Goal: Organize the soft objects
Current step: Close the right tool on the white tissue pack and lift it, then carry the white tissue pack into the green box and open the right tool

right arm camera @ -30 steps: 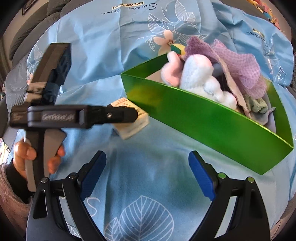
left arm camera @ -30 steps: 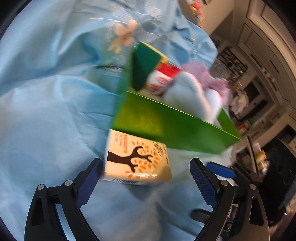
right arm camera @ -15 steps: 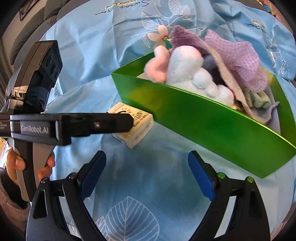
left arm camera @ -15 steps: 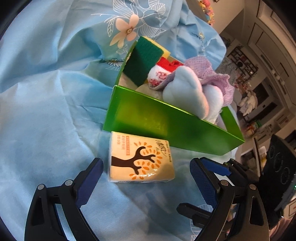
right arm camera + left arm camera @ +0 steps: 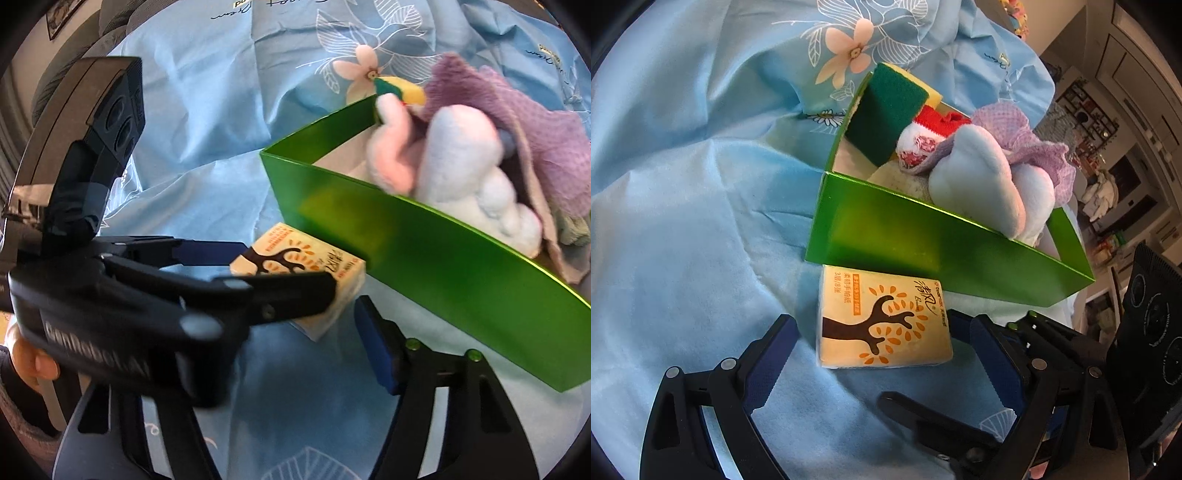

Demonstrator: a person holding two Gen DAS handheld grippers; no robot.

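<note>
A cream tissue pack [image 5: 882, 325] with a brown tree print lies on the blue cloth against the green box's [image 5: 923, 247] near wall. My left gripper [image 5: 886, 354] is open, its fingers either side of the pack, apart from it. The pack [image 5: 332, 266] shows in the right wrist view, partly behind the left gripper [image 5: 258, 273]. My right gripper [image 5: 266, 369] is open and empty; its left finger is hidden behind the left gripper. The green box [image 5: 443, 273] holds a sponge [image 5: 886, 114], a red-white sock [image 5: 923, 140], a pale blue plush [image 5: 982, 188] and a purple cloth [image 5: 1027, 136].
A light blue flower-print cloth [image 5: 683, 203] covers the whole surface, with folds at the back. Shelves and cabinets [image 5: 1108, 129] stand at the far right. A hand [image 5: 37, 365] holds the left gripper at the left edge.
My left gripper has moved forward so its fingers now flank the tissue pack. My right gripper has moved closer to the left gripper and the box.
</note>
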